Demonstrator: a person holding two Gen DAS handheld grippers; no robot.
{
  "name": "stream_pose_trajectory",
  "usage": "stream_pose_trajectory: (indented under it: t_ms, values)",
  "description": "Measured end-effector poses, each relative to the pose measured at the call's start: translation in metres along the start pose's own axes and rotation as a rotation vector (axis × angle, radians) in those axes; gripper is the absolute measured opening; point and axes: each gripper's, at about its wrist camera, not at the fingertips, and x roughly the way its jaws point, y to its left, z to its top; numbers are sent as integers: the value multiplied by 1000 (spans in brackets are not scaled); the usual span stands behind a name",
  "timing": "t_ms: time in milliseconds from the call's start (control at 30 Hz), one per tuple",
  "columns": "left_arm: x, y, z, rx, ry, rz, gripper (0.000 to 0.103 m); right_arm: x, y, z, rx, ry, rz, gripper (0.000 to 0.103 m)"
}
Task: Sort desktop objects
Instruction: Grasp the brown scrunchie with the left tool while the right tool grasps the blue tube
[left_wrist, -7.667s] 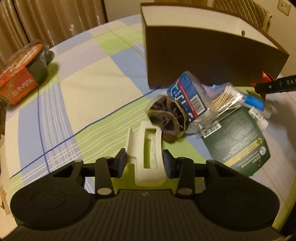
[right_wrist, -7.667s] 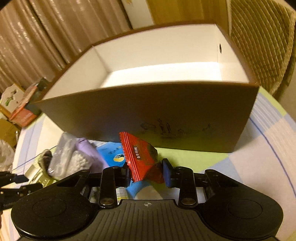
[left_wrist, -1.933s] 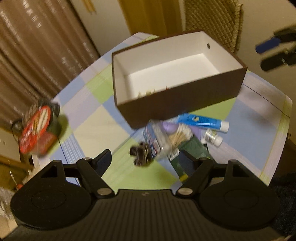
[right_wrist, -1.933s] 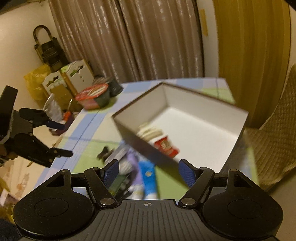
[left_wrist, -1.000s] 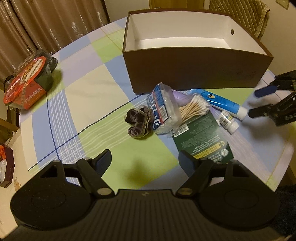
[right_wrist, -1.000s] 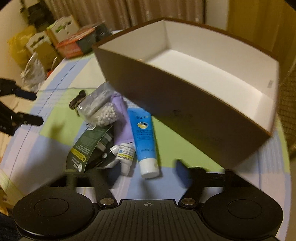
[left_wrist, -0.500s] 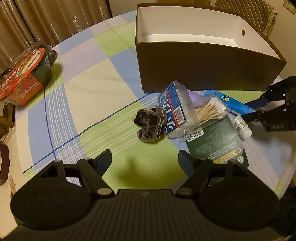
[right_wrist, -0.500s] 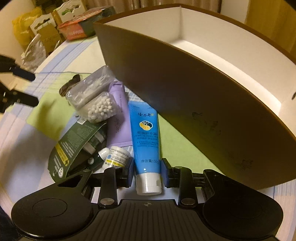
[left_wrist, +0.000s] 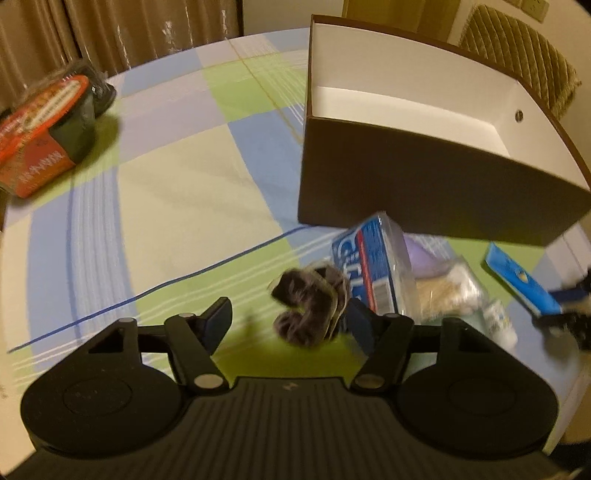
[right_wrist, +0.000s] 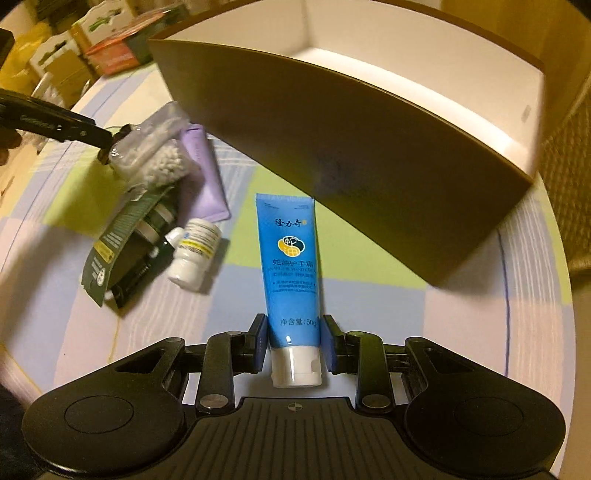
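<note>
The round surface (left_wrist: 177, 192), covered in a checked cloth of blue, green, cream and lilac, carries everything. Toward its far edge stands a large open cardboard box (left_wrist: 424, 192), brown outside and white inside; neither view shows its floor. Near the left edge, only the left wrist view shows a black instant-noodle bowl with a red and orange lid (left_wrist: 44, 129).

Before the box's front wall lies a cluster: a clear plastic box of cotton swabs with a blue label (left_wrist: 373, 266), a lilac soft tube (right_wrist: 203, 173) under it, a dark green printed card package (right_wrist: 125, 240), a small white pill bottle (right_wrist: 192, 254) and a dark brown fabric hair scrunchie (left_wrist: 306, 310).

The left tool (left_wrist: 288, 325) is spread wide, with the scrunchie between its fingers, nearer the right finger; the blur hides whether either finger touches it. In the right wrist view this tool's tip (right_wrist: 99, 147) meets the swab box's near-left end.

The right tool (right_wrist: 294, 345) is narrowed onto a bright blue hand-cream tube with a white cap (right_wrist: 291, 266), gripping it just above the cap, with the crimped end pointing at the box's front wall. Only this view shows the tube's printing and the pill bottle's label; the left wrist view shows merely the tube's blurred end by the right edge.
</note>
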Motion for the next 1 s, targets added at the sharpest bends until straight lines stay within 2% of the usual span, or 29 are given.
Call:
stream_pose_trajectory:
  t_ms: [100,167,200,267,400,467,500,533,700,733,767,800,867,900,1000]
  values:
    - [17,-2,4,-11,9,-14,59,0,-3,-3,21,13,-8,29]
    - [28,-3,3,-9,18,3,47,0,-3,-5,22,11,-11,29]
    - [33,-2,2,-6,30,4,38,-1,-3,-6,20,10,-13,29]
    - [37,0,-4,-6,48,-24,30,-2,-3,-5,20,12,-14,29]
    - [27,1,-16,32,55,-43,31,0,-1,-5,6,14,-21,30]
    - [23,3,-18,27,53,-51,38,2,3,-3,-4,5,-24,57]
    - [22,3,-17,30,45,-51,41,3,5,-3,-14,-11,-43,76]
    - [22,2,-15,36,41,-45,45,3,8,-2,-37,-31,-58,76]
    - [35,-4,-8,55,45,-18,45,13,16,4,-106,-41,-84,75]
    - [38,-6,-9,76,48,-9,44,15,17,4,-123,-39,-90,62]
    - [39,-9,-11,99,37,2,42,16,17,4,-127,-47,-73,54]
    - [38,-12,-12,121,29,-6,32,15,17,4,-118,-54,-48,44]
    - [35,-15,-14,137,33,-12,24,15,20,2,-135,-62,-51,34]
    - [34,-16,-15,147,35,-15,16,14,20,1,-136,-64,-45,33]
    - [28,-18,-19,161,59,-36,11,12,21,1,-125,-42,-39,32]
